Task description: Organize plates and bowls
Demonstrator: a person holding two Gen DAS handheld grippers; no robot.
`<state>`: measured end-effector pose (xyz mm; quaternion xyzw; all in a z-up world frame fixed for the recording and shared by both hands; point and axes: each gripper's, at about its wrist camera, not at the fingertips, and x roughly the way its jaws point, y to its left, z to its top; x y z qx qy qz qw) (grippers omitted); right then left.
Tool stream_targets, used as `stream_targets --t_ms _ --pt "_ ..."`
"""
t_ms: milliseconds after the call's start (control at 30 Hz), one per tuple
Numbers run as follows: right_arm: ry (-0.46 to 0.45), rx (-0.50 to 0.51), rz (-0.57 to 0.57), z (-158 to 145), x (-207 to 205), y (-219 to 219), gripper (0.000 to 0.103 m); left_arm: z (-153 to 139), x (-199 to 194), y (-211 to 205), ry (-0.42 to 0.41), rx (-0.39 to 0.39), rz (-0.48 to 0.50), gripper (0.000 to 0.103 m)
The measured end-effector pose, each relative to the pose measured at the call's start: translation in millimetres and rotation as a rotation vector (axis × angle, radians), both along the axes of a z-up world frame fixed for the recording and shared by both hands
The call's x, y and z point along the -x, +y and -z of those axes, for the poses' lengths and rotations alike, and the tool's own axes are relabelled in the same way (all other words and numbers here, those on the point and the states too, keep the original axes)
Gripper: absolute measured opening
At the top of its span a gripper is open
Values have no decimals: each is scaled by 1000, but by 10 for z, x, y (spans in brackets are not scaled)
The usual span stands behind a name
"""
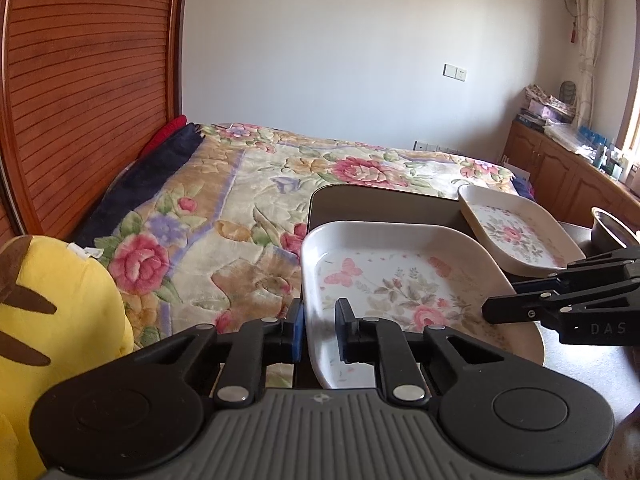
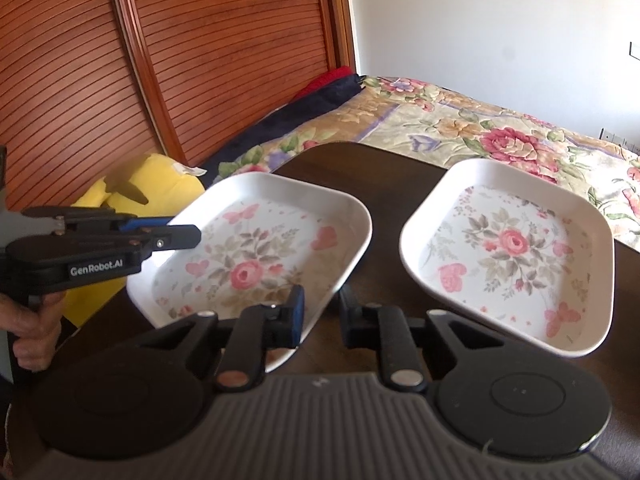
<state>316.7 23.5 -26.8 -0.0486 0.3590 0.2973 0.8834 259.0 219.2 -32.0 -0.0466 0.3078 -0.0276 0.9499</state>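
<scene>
Straddling the near plate (image 1: 400,280) rim unclosed, the left gripper (image 1: 320,328) (right gripper (image 2: 320,316) too) gapes.

Premises are presenting as a domestic bedroom: a bed (image 1: 320,168) under a floral blanket (image 2: 480,128) is lying against a slatted wooden headboard (image 1: 88,80), with wooden cabinets (image 1: 560,172) standing under a curtained window.

glossy floral plates (image 2: 256,248) – maybe melamine – on a smooth dark table (image 2: 384,184); plush blanket (image 1: 248,200); slatted wood headboard (image 1: 88,80).
</scene>
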Motion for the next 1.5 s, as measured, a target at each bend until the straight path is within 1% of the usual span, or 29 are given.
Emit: stream_targets --t_ms 133,500,667,900,1067,1167,1267,1500 --pt "-3 -23 2 -26 52 -48 20 -21 62 -18 7 12 -4 17" --pt "-45 -55 20 -187 197 -252 20 -212 236 -211 -13 -5 8 17" --pt "-59 -66 35 -254 319 -412 20 -326 346 -365 -25 -9 23 17" --pt "-98 -68 62 -383 564 -699 20 -486 564 -684 -48 -22 60 17" --pt "-113 -61 76 -401 729 -892 20 -499 706 -886 -48 -20 85 17" --pt "-112 -57 89 -391 804 -977 20 -500 781 -973 -42 4 101 17" --pt "-108 -65 96 -372 886 -1078 20 -508 866 -1067 -43 11 113 17" --pt "-107 -64 96 -311 1106 -1223 20 -463 1059 -1238 -37 4 128 17"
